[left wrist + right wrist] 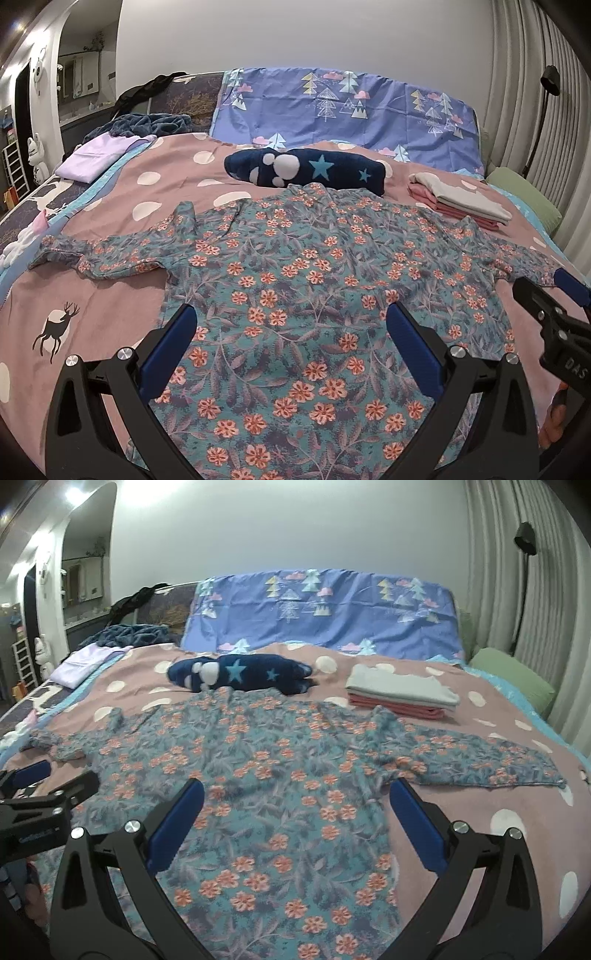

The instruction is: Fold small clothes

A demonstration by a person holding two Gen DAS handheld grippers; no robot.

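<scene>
A teal floral long-sleeved garment (288, 266) lies spread flat on the pink polka-dot bedspread (110, 295), with one sleeve stretched out to each side. My left gripper (291, 317) hovers open over its lower body, blue pads wide apart and nothing between them. In the right wrist view the same garment (266, 760) fills the middle, and my right gripper (295, 794) is open above its lower right part, near the right armpit. Each gripper shows at the edge of the other's view: the right gripper (550, 291) by the right sleeve, the left gripper (55, 777) by the left sleeve.
A folded stack of grey and pink clothes (402, 694) sits behind the right sleeve. A navy star-patterned bundle (306, 170) lies just past the collar. A lilac folded item (96, 157) is far left, a green pillow (513, 675) far right, curtains and a floor lamp (524, 539) beyond.
</scene>
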